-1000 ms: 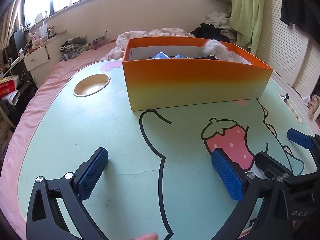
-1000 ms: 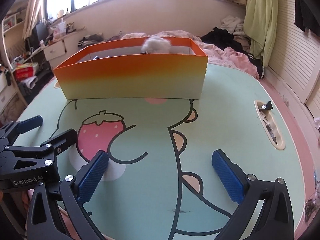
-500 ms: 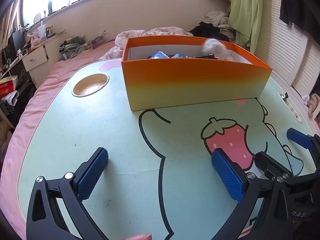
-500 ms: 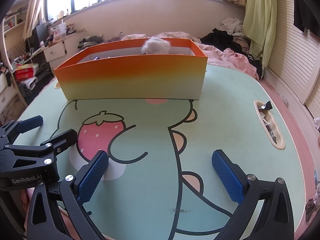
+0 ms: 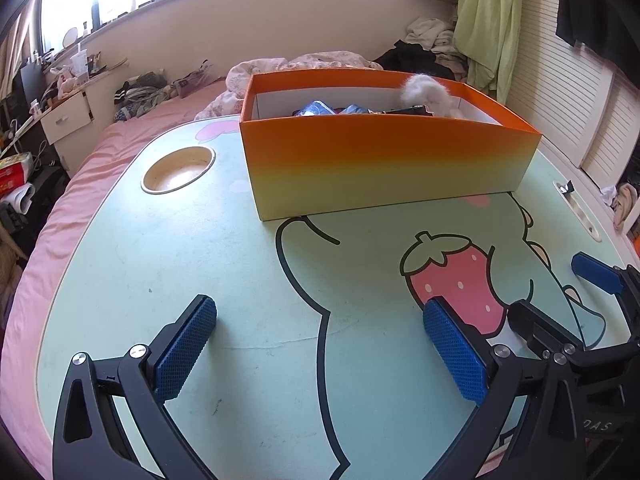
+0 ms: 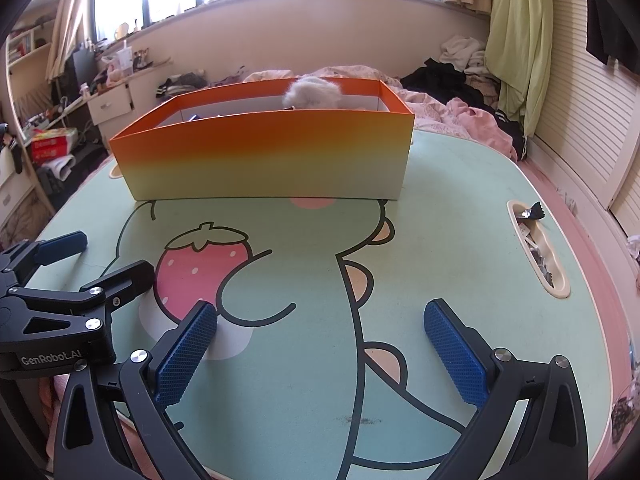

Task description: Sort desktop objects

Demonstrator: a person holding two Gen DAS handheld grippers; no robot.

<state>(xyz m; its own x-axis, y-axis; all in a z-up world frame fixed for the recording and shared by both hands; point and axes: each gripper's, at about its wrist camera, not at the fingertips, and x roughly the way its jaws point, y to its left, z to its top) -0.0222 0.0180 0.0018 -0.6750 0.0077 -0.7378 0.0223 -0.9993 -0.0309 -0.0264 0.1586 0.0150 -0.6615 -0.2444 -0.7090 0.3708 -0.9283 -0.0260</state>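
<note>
We hold the left hand-held gripper (image 5: 320,346) and the right hand-held gripper (image 6: 320,346) low over the near part of the desk (image 5: 200,264), both with jaws spread wide and nothing between them. The box (image 5: 384,164), orange fading to yellow, stands at the far side of the desk, and the sorted things lie inside it: a fluffy grey ball (image 5: 426,92) rises above the rim towards the right end, with blue packets (image 5: 316,109) beside it. We see no loose object left on the desk itself, so we judge the sorting close to done, or done. To finish well, we should scan the surface once more, keep both grippers apart from each other and clear of the box wall, and not nudge the light box. If anything remains, it may be the wrappers (image 6: 536,248) in the slot at the right edge, which are small and crinkled and would need a careful pinch. The desk is pale green with a cartoon strawberry (image 6: 200,264) print and a round cup hole (image 5: 178,169) at the left. It rests on a bed with pink bedding (image 5: 80,184), with heaped clothes, a green curtain (image 6: 516,40) and a bright window behind.
</note>
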